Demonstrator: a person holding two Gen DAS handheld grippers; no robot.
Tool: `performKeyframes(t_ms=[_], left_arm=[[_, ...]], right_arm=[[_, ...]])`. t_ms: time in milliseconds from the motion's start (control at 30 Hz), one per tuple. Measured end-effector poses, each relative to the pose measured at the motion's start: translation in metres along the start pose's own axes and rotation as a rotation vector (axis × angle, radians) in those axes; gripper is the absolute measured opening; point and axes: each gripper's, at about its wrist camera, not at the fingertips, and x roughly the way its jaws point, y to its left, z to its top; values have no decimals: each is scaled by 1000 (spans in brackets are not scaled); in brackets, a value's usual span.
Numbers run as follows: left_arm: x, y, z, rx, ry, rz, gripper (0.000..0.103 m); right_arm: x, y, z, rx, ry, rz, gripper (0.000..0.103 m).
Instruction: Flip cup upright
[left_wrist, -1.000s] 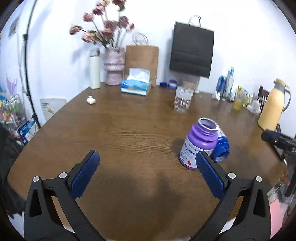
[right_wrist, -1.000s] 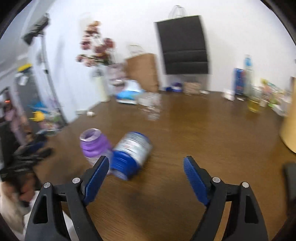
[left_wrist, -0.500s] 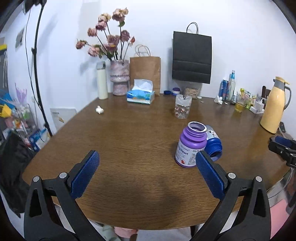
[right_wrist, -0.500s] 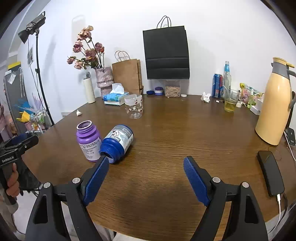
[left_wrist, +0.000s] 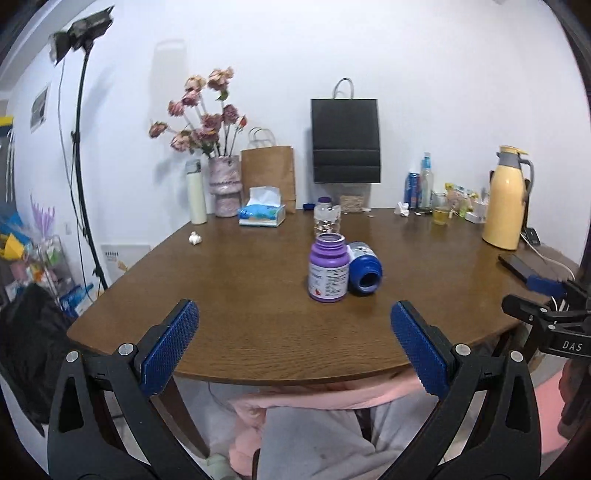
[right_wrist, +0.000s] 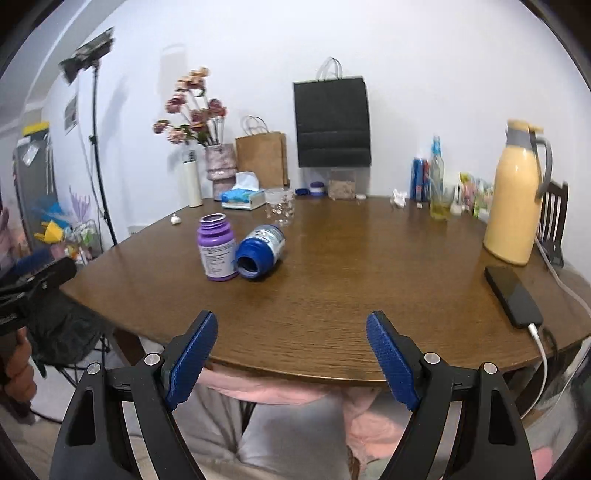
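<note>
A clear glass cup (left_wrist: 326, 219) (right_wrist: 279, 206) with a small pattern stands on the brown table, behind two bottles; I cannot tell which way up it is. A purple bottle (left_wrist: 328, 273) (right_wrist: 217, 248) stands upright without a lid. A blue bottle (left_wrist: 364, 267) (right_wrist: 260, 252) lies on its side beside it, mouth toward me. My left gripper (left_wrist: 294, 352) is open and empty, held off the table's near edge. My right gripper (right_wrist: 290, 360) is open and empty, also off the near edge. The right gripper also shows at the right of the left wrist view (left_wrist: 543, 299).
A yellow thermos jug (right_wrist: 516, 199), a black phone on a cable (right_wrist: 512, 295), a glass of yellow drink (right_wrist: 440, 206) and bottles stand at the right. A tissue box (left_wrist: 261, 215), flower vase (left_wrist: 224, 184), white flask and paper bags line the back. My lap is below the table edge.
Both grippers have pulled back and away from the table; the bottles now look smaller and farther, and the table's near edge and my lap are in view. Jaws stayed open.
</note>
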Motion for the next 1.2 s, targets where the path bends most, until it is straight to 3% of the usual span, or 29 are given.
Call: performKeyframes(t_ms=[233, 1200], left_arm=[[-1, 2, 2, -17, -11, -11, 103], [-1, 7, 4, -29, -12, -23, 103]], right_arm=[[-9, 11, 5, -26, -62, -4, 87], [-10, 11, 6, -43, -79, -7, 87]])
